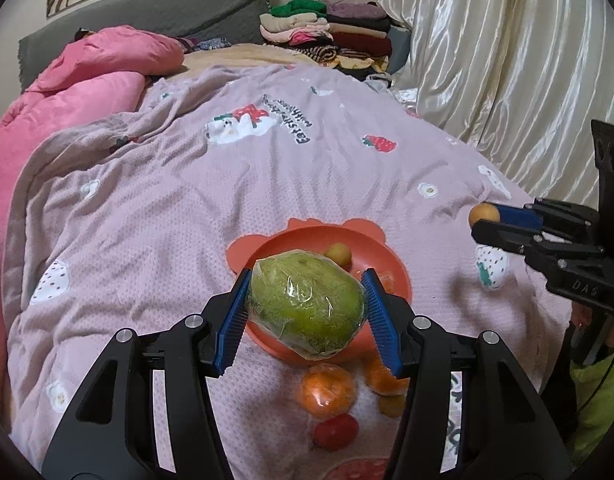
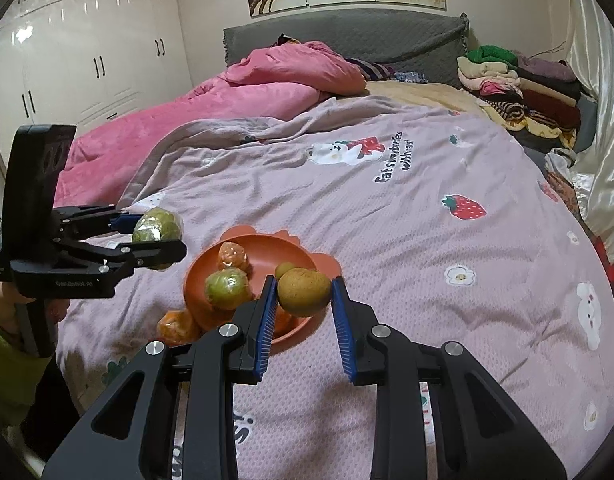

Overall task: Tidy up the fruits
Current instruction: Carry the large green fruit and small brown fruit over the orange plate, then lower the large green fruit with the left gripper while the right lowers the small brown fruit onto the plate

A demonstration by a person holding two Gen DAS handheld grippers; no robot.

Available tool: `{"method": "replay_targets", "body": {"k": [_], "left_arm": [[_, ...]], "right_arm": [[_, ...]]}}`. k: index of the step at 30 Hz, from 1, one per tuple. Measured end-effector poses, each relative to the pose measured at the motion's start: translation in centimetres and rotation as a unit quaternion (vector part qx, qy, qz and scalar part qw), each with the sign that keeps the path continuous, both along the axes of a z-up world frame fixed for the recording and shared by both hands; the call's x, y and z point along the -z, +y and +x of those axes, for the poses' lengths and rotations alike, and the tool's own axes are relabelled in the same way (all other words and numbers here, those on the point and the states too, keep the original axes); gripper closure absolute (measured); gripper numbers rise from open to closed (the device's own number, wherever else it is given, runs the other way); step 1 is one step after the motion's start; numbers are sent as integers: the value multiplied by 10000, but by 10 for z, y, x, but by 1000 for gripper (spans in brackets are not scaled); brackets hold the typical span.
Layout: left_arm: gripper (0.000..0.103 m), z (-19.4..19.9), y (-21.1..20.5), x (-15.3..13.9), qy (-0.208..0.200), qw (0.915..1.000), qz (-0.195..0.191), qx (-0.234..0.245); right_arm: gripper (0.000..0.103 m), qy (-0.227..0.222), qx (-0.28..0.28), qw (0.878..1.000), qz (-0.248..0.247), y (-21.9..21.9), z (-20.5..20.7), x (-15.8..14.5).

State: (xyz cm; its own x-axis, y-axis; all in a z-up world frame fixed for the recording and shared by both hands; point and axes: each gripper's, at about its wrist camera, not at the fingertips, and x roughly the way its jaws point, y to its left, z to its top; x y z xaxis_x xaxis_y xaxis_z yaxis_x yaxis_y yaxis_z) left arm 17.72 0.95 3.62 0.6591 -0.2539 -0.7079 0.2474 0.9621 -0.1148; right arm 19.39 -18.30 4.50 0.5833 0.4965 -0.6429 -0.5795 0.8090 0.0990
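Two grippers are both loaded over the bed. Closest to its own camera, the left gripper (image 1: 305,312) is clenched on a large green fruit in plastic wrap (image 1: 307,306), its blue pads pressing the wrap on either side. That fruit hangs above the near edge of the orange plate (image 1: 391,272). The right gripper (image 2: 303,308) grips a small brown fruit (image 2: 304,291), pinched between its pads above the plate's right rim.

Moving outward, in the right wrist view the plate holds a wrapped green fruit (image 2: 227,288), a wrapped orange (image 2: 235,258) and a small brownish fruit (image 2: 285,270) at the far side. Loose fruit lies on the quilt (image 1: 187,200) just near the plate: two wrapped oranges (image 1: 327,390) and a red fruit (image 1: 335,432).

Risks, as I judge them: the glossy film on the green fruit looks slippery, and the pads grip only its sides, so a tilt or jolt could let it slide out and knock the fruit below. The plate sits on soft bedding, not a firm surface; a heavy fruit set near its rim may tip it and spill what is inside. Round fruit released on a crowded plate could roll off. With both tools aiming at the same plate, they may also collide.
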Motion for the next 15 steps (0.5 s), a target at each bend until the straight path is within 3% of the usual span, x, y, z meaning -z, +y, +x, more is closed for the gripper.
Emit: {"method": "replay_targets", "body": {"k": [15], "left_arm": [[56,18,4,30,264,9996,-51,-20]], "right_arm": [[77,147,-159,9994,-268,31,25,17]]}}
